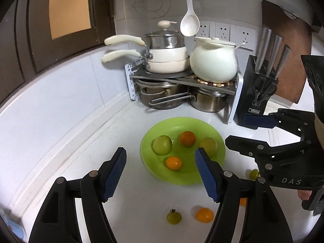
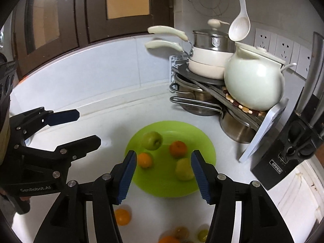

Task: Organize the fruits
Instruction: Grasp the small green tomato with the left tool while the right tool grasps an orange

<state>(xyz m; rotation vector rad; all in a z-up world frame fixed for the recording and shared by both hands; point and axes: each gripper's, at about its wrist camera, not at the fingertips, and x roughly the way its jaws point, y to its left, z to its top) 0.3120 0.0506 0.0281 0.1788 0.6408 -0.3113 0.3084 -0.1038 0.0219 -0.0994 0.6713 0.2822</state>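
Both my grippers hang open and empty over the counter (image 1: 60,121): left gripper (image 1: 161,174) above the plate's (image 1: 182,123) near rim, right gripper (image 2: 164,177) the same; four fruits sit on the plate, with a small green one (image 1: 174,217), an orange (image 1: 204,214) and a few others loose on the counter nearer me. Risk, as I judge it: round fruit rolls if a pad nudges it off-centre, and both grippers working close could collide. Fruits are near-round, no long axis; the green one's stem points up.

Both wrist views look down and forward from close above the counter; they share the green plate (image 1: 154,170) (image 2: 204,139)
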